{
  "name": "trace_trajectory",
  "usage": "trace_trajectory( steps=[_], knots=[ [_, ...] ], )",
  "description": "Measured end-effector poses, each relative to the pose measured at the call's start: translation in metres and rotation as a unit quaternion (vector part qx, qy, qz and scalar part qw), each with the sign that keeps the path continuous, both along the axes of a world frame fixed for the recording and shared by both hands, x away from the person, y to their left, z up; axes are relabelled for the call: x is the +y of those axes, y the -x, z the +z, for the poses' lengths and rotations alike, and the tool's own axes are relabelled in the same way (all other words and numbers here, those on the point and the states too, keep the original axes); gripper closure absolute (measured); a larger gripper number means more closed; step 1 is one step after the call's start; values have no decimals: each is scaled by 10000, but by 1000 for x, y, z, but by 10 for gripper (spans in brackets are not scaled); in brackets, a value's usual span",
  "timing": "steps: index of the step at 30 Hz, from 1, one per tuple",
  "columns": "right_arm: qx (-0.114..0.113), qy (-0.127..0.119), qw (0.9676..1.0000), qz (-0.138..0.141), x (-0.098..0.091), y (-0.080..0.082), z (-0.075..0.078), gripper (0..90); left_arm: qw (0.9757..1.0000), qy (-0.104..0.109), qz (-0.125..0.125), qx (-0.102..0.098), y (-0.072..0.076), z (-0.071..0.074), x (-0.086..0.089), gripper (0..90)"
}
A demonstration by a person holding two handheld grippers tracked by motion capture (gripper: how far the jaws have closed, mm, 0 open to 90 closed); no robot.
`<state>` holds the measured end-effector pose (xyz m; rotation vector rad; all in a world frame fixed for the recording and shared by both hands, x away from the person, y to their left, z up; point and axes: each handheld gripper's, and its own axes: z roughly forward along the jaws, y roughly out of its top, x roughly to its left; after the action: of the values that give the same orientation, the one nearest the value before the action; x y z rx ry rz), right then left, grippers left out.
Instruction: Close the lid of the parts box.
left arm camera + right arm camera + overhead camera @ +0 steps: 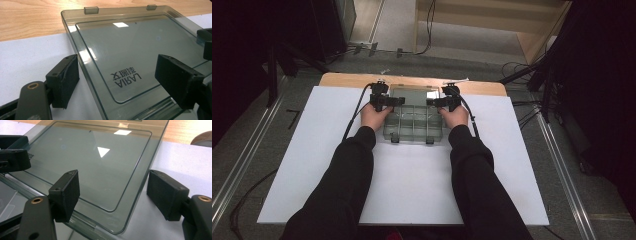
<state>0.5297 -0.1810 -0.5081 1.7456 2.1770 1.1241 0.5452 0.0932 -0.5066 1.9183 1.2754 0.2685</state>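
The white surface (412, 190) carries a clear compartment box (414, 125) near its far edge, its lid (130, 50) swung fully back and lying flat beyond the tray, long axis running left to right. The left gripper (388, 101) straddles the lid's left edge and the right gripper (438, 102) its right edge, equally near. Both pairs of jaws stand wide, gripping nothing.

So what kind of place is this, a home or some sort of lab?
Most likely a recording lab: a white board on a wooden table, metal floor rails, loose cables, and dark curtains around it.
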Motion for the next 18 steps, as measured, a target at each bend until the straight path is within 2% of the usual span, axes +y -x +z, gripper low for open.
trace_trajectory(
  steps=[7,18],
  knots=[
    [197,1,9998,28,0,0,3,260,10000,21,23,-27,0,-1,0,195],
    [307,9,9995,-8,0,0,5,277,9999,49,59,-97,2,-2,0,197]
  ],
)
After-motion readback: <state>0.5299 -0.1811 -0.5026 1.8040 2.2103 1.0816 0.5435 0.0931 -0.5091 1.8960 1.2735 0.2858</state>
